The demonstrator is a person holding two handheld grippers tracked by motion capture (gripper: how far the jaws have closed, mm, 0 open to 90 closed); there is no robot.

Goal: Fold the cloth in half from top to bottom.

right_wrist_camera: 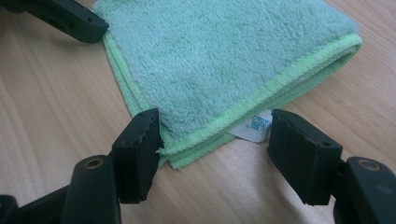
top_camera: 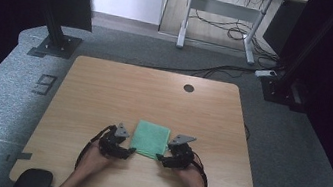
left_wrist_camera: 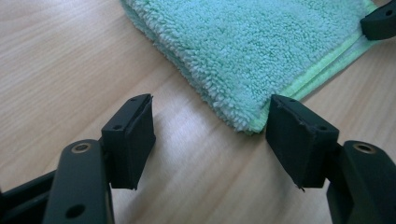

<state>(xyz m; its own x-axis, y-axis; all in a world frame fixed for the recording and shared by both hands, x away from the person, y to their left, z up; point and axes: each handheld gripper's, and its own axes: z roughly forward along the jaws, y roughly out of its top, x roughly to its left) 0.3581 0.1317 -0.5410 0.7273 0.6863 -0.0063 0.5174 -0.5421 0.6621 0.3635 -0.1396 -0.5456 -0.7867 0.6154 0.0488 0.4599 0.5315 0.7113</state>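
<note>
A folded green towel lies flat on the wooden table, near its front edge. My left gripper sits at the towel's near left corner, jaws open. In the left gripper view the towel's corner reaches the right pad, and bare wood lies in the gap. My right gripper is at the near right corner, open. In the right gripper view the towel's hemmed corner and its white label lie between the jaws, and the left pad touches the hem.
A dark round cable hole sits near the table's far edge. Black frame posts stand on the grey floor at the back left and right. A white desk with loose cables stands beyond.
</note>
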